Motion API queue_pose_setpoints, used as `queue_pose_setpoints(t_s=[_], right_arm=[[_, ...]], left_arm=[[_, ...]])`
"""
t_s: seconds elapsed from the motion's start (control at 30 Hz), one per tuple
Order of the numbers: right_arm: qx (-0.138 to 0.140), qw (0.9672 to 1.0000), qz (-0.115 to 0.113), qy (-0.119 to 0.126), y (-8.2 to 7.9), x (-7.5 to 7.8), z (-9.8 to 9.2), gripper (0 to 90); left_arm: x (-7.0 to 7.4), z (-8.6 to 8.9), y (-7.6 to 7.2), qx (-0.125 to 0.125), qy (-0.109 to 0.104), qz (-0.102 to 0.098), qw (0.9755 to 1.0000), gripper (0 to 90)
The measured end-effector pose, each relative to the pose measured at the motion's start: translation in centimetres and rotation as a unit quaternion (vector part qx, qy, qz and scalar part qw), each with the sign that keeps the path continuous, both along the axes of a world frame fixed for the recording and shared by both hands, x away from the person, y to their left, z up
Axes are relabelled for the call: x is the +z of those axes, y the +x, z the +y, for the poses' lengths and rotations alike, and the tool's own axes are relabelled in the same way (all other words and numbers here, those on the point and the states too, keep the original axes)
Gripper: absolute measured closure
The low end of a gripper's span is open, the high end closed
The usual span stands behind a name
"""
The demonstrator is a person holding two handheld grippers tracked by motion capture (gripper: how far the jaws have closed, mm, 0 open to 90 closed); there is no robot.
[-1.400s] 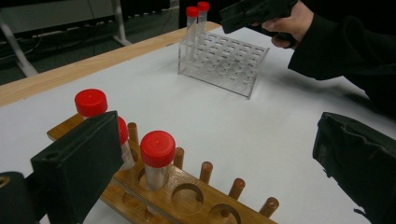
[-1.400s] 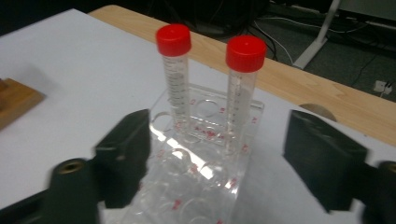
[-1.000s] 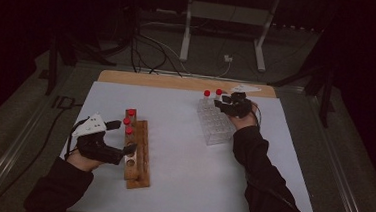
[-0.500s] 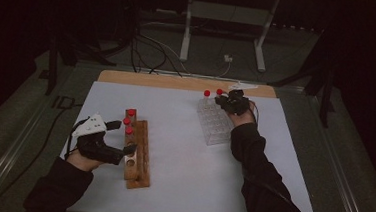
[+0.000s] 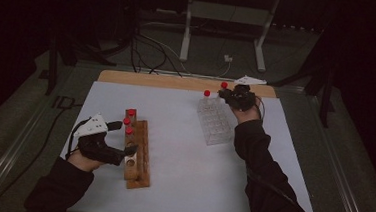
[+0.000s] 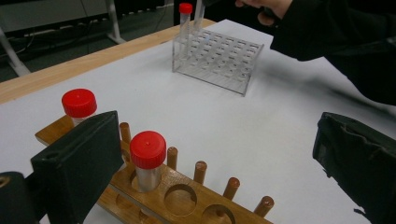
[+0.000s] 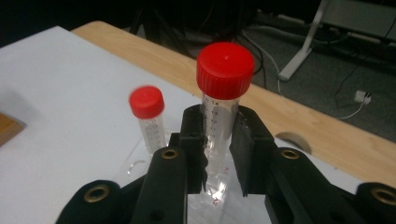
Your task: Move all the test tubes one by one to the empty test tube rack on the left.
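Right tool (image 7: pixel 219 154) clamps a red-capped tube (image 7: pixel 223 105) over the clear rack (image 5: pixel 216 124), far right; left tool (image 5: pixel 118 140) gapes beside the wooden rack (image 5: pixel 137 157).

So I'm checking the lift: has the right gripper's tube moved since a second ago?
Yes. The tube in the right gripper has risen slightly from the clear rack; the jaws have just closed on it.

Left gripper (image 5: pixel 118 140) held low at near left, jaws spread wide; right gripper (image 5: pixel 228 96) reached to far right on outstretched forearm, jaws pinched together.
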State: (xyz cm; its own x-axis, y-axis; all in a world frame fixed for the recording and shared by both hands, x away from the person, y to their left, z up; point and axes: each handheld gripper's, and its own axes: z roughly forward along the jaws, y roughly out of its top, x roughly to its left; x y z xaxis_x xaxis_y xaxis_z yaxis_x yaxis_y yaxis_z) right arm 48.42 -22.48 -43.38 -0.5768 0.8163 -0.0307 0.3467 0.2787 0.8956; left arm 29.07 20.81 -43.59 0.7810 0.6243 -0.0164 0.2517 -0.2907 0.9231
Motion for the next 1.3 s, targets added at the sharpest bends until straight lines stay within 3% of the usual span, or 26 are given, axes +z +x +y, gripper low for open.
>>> queue_pose_setpoints(t_s=[0.23,0.4,0.83,1.17,1.3], right_arm=[[0.001,0.9999,-0.015,0.002,-1.5,1.3,-0.3,75.3],[0.013,0.9996,-0.022,-0.014,-2.9,1.7,0.0,75.3],[0.036,0.9991,-0.012,-0.016,-6.4,2.3,0.1,75.3],[0.077,0.997,-0.009,-0.012,-9.4,2.4,1.7,75.3],[0.099,0.9948,-0.01,-0.024,-10.6,2.0,2.9,75.3]], left_arm=[[0.2,-0.1,-0.1,-0.004,0.003,0.0,1.0,2.3],[0.4,-0.5,-0.1,-0.009,-0.001,-0.001,1.0,2.3],[0.6,-1.6,-0.1,-0.027,0.004,0.004,0.9996,2.3],[0.9,-2.1,-0.2,-0.036,0.0,0.005,0.9993,2.3],[1.0,-2.4,-0.2,-0.04,0.003,0.005,0.9992,2.3]])
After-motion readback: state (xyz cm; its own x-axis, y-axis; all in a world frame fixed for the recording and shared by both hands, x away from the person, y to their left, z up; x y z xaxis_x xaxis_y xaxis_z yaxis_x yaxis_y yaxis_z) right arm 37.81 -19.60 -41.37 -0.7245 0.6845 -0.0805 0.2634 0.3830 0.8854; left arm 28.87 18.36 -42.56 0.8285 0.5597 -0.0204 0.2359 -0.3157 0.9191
